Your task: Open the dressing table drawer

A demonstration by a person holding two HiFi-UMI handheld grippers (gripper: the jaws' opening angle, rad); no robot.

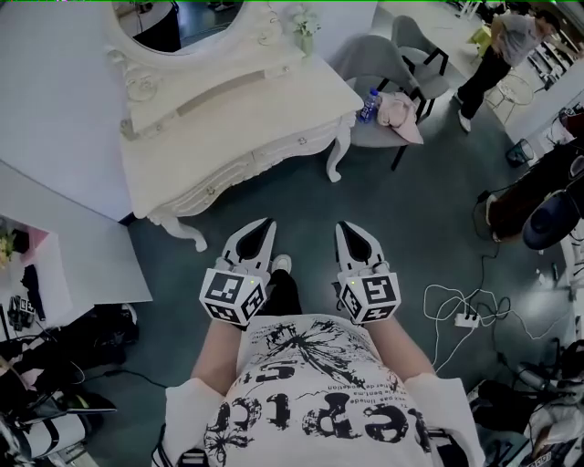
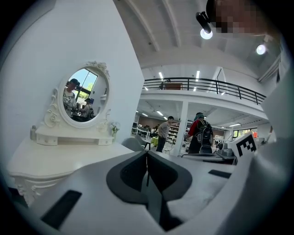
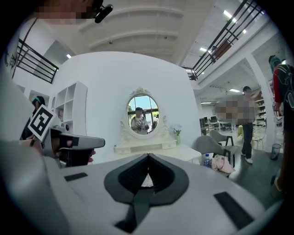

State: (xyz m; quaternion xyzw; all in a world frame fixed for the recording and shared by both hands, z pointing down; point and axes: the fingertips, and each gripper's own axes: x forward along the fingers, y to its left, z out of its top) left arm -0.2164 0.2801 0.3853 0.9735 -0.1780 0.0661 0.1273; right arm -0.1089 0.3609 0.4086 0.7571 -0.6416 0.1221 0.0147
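The white dressing table (image 1: pixel 228 119) stands against the wall ahead of me, its oval mirror (image 1: pixel 196 23) on top. A carved drawer front (image 1: pixel 274 155) with a small knob (image 1: pixel 302 141) runs along its near edge and looks closed. My left gripper (image 1: pixel 267 223) and right gripper (image 1: pixel 344 226) hang side by side over the grey floor, a good step short of the table, both shut and empty. In the left gripper view the table (image 2: pixel 64 158) lies left of the shut left gripper (image 2: pixel 147 154). In the right gripper view the table (image 3: pixel 183 151) and mirror (image 3: pixel 142 110) sit straight beyond the shut right gripper (image 3: pixel 148 157).
A grey chair (image 1: pixel 383 59) with a pink cloth (image 1: pixel 400 111) and a water bottle (image 1: pixel 369 105) stands right of the table. A power strip and cables (image 1: pixel 465 319) lie on the floor at right. A person (image 1: pixel 497 55) stands far right. Clutter crowds the left floor.
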